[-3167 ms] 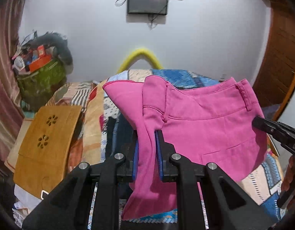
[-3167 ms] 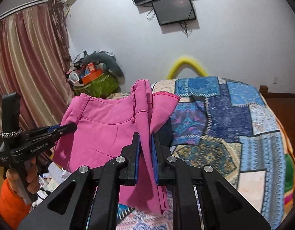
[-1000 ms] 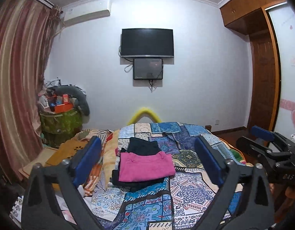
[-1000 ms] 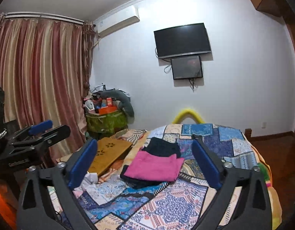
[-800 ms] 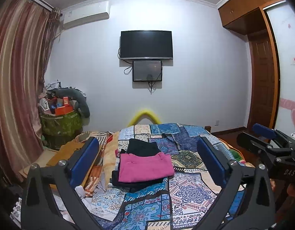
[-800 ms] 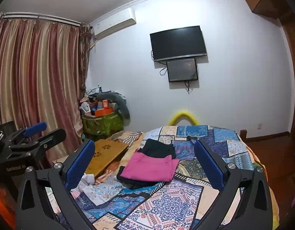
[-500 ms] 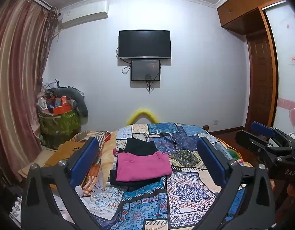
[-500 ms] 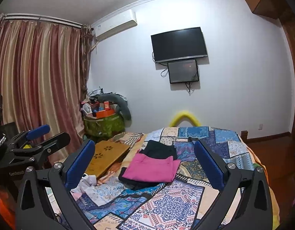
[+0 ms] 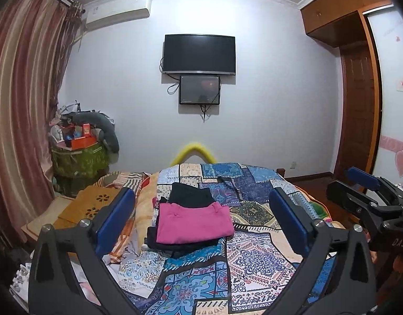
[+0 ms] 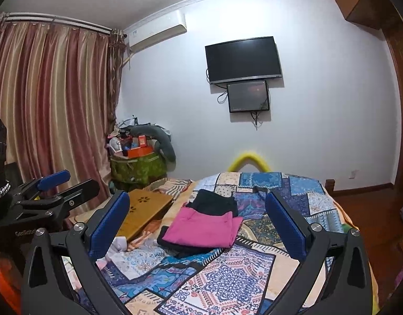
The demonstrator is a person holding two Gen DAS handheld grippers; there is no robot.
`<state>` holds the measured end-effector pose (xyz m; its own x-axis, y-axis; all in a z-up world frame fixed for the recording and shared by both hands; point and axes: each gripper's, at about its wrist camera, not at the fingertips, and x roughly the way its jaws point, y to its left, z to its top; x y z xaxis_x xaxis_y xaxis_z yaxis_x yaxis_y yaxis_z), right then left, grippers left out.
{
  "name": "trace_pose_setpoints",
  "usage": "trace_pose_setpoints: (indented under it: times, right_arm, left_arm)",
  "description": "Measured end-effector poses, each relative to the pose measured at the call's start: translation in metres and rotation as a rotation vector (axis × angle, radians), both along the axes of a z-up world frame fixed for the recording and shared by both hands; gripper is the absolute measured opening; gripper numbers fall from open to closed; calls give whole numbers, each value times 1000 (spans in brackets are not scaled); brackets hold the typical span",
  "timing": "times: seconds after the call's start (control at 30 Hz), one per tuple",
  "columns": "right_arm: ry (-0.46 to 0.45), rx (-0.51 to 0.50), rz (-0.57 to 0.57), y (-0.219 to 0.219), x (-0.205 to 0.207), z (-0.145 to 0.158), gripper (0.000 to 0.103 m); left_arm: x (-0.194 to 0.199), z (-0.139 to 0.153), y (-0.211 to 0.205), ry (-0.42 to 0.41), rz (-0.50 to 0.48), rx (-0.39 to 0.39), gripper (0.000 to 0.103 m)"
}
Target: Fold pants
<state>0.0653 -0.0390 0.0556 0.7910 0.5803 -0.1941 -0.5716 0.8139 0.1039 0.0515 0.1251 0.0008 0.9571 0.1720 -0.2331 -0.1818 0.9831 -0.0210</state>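
Patchwork covers the bed [image 9: 256,257]. On the bed, the pink pants [image 9: 193,221] lie folded flat on top of dark clothes [image 9: 189,195]. Left claw [image 9: 201,220] and right claw [image 10: 198,224] are both wide open, holding nothing. Folding looks done; next, maybe grab another piece.

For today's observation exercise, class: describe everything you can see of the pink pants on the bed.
The pink pants are magenta, of plain woven-looking fabric, folded into a flat, roughly rectangular bundle. They lie on top of dark folded clothing, which shows beyond them and under their near edge, on the patchwork bedspread. A seam and small puckers show near the far edge. Neither the left gripper nor the right gripper touches them; both have their jaws spread wide, held back from the bundle.
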Motion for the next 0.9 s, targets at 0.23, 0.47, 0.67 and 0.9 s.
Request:
trace_pose_setpoints:
  times: [0.23, 0.47, 0.67, 0.9]
  right_arm:
    - [7, -3, -4, 1, 1, 1, 103]
    - [9, -8, -5, 2, 1, 2, 103]
    - [4, -12, -8, 2, 1, 2, 103]
    - [-2, -12, -11, 1, -1, 2, 103]
  left_arm:
    - [2, -1, 4, 10, -1, -17, 103]
    - [2, -1, 5, 10, 0, -18, 103]
    - [2, -1, 5, 10, -2, -19, 103]
    - [2, 0, 5, 8, -3, -17, 103]
